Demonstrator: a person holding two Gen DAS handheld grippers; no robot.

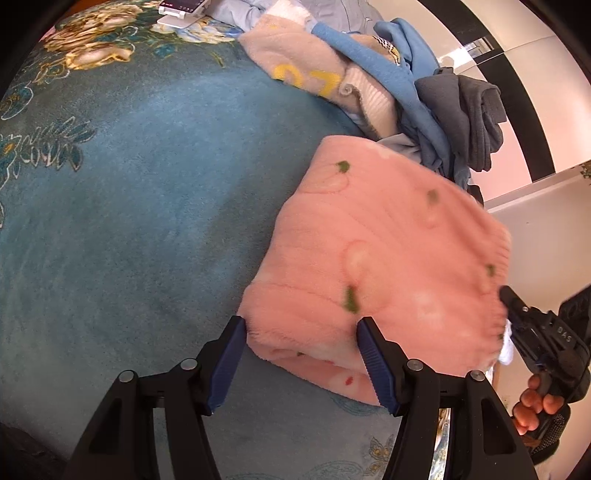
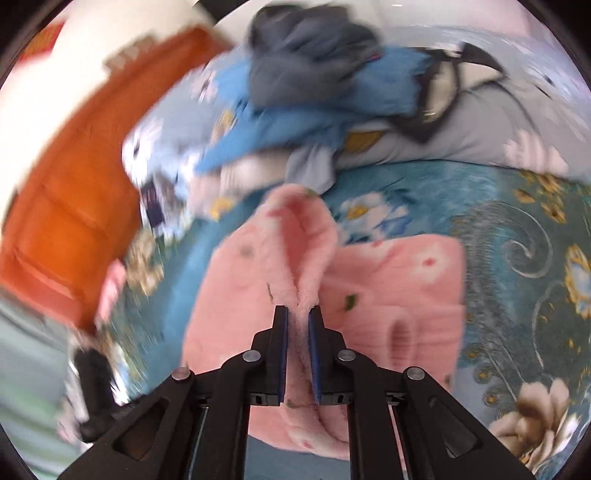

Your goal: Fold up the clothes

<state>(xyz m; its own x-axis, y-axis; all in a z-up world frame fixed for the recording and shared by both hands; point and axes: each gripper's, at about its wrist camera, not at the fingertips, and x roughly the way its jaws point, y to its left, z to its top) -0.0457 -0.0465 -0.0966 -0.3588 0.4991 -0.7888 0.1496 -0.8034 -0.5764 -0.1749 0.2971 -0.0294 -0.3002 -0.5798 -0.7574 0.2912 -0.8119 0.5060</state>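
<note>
Teal floral blanket (image 1: 140,206) underneath. White device (image 1: 177,11) at far edge, partly cut off. Orange wooden panel (image 2: 70,206) to the side, blurred. Pale floral pillow (image 2: 509,122) behind blanket.

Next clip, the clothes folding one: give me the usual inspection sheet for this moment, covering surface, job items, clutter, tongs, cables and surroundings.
Surface: teal floral bedspread, soft, largely bare on the near left.
Job's things: pink fleece garment, partly folded, lying on the bedspread; unfolded clothes pile behind it with blue, grey and cream pieces.
Clutter: white device at the far edge, identity unclear.
Tongs: left tongs open, straddling the pink garment's near corner; right tongs shut on a raised fold of the pink garment, view motion-blurred.
Cables: nothing seen.
Surroundings: orange wooden furniture beside the bed; pale floral pillow behind the pile; a hand on the right tool's handle.
</note>
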